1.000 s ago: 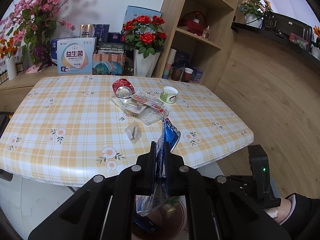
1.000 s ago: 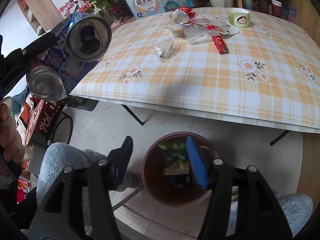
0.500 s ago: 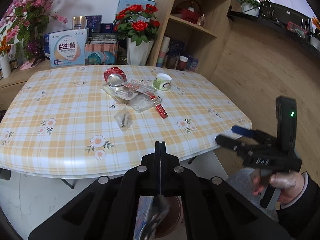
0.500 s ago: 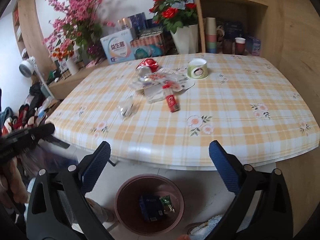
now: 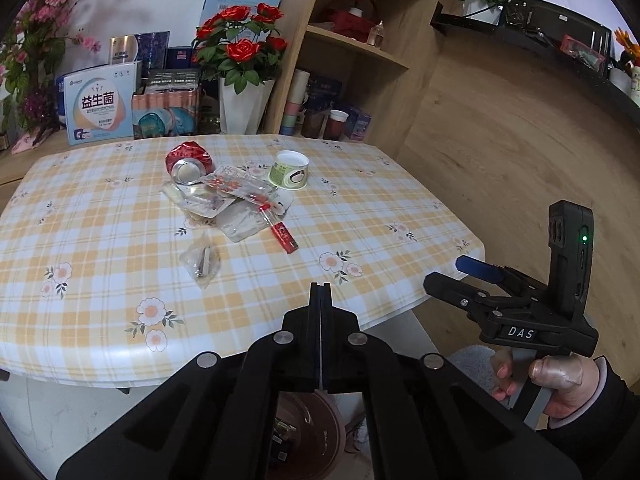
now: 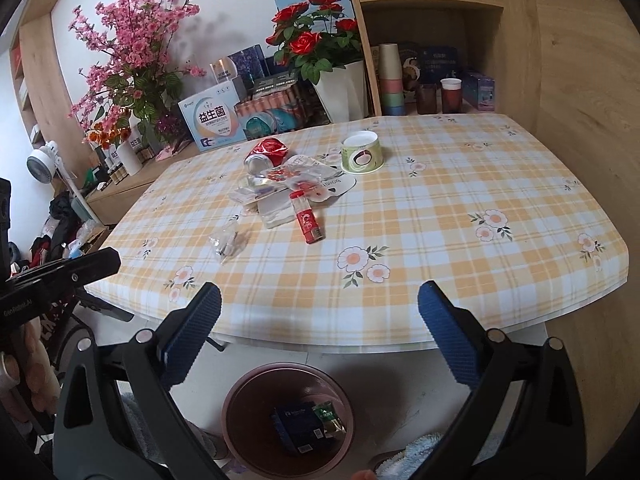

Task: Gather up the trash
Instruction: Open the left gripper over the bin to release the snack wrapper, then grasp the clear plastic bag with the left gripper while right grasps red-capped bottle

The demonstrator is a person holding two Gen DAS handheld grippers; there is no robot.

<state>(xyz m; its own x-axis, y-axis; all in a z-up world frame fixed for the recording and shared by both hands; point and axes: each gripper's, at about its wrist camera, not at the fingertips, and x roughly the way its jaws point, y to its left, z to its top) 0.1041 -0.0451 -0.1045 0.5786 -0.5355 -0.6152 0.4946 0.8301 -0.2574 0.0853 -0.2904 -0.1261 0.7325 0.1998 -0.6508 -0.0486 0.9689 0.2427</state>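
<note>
Right wrist view: right gripper [image 6: 318, 312] spread wide, nothing held; left gripper [image 5: 320, 300] pressed shut, empty. Trash on table [image 6: 460, 216]: crushed can [image 6: 266, 154], wrappers [image 6: 288, 184], paper cup [image 6: 361, 153]. Bin [image 6: 288, 420] below. Risk judged: thin wrappers slipped or scattered if pinched carelessly.

We are looking at a table [image 6: 460, 216] wearing a yellow plaid floral cloth, with a wooden shelf unit [image 6: 432, 4] standing behind it against a white wall [image 6: 224, 8]. Red roses [image 6: 316, 44] and pink blossoms [image 6: 128, 48] are sitting alongside boxes. Pale floor tiles [image 5: 48, 412] are showing beneath.
</note>
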